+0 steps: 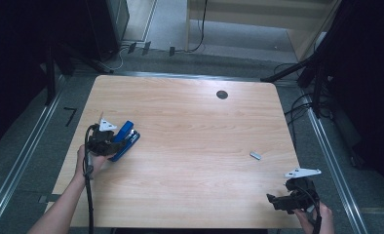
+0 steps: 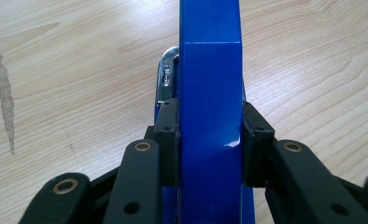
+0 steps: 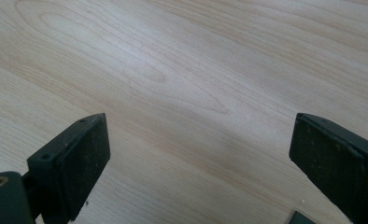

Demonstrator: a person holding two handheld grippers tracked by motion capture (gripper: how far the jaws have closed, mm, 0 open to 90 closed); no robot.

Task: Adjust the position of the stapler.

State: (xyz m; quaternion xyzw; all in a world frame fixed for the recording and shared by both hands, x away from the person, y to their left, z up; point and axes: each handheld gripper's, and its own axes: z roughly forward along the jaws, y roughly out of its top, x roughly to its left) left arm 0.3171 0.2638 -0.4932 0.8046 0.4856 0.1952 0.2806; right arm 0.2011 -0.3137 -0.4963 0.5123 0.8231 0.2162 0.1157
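Both pads of left gripper (image 2: 210,140) against blue stapler (image 2: 210,93)

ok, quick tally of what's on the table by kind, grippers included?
Blue stapler: 1, clamped in the left gripper
Small grey metal strip, likely staples: 1, lying loose on the table
Grippers: 2, counting the right gripper, jaws open over bare wood
Total: 4

Blue stapler (image 1: 126,139) near left edge of table (image 1: 190,126), lying at a slant, clamped across its body; silver metal part (image 2: 166,79) visible along 1 side.
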